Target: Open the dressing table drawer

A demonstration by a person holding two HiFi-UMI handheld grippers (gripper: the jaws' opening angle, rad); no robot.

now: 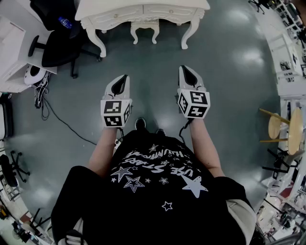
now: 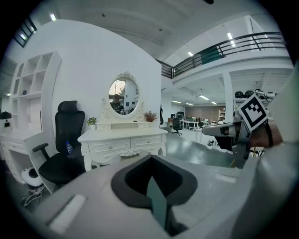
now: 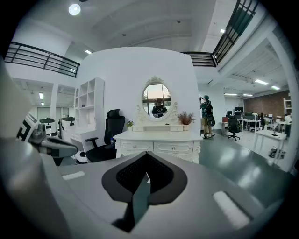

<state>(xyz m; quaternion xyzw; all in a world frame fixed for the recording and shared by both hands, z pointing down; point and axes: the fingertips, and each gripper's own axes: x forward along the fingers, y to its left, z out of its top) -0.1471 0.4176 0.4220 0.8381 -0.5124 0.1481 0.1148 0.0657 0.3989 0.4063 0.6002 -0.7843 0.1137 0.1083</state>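
The white dressing table [image 1: 143, 12] stands at the far side of the floor, a couple of steps ahead of me. Its two front drawers [image 3: 131, 146] [image 3: 175, 147] are closed, each with a small knob. An oval mirror [image 3: 158, 100] rises above them. The left gripper view has the table [image 2: 124, 140] at left of centre. My left gripper [image 1: 125, 76] and right gripper [image 1: 183, 68] are held out side by side in mid-air, pointing at the table and well short of it. Both are shut, pads together, with nothing between them [image 2: 150, 161] [image 3: 145, 158].
A small white stool [image 1: 145, 26] is tucked under the table. A black office chair [image 1: 60, 43] stands left of it beside a white desk [image 1: 14, 43]. A cable [image 1: 57, 117] trails over the floor at left. Wooden stools [image 1: 282, 124] stand at right. A person [image 3: 205, 116] stands right of the table.
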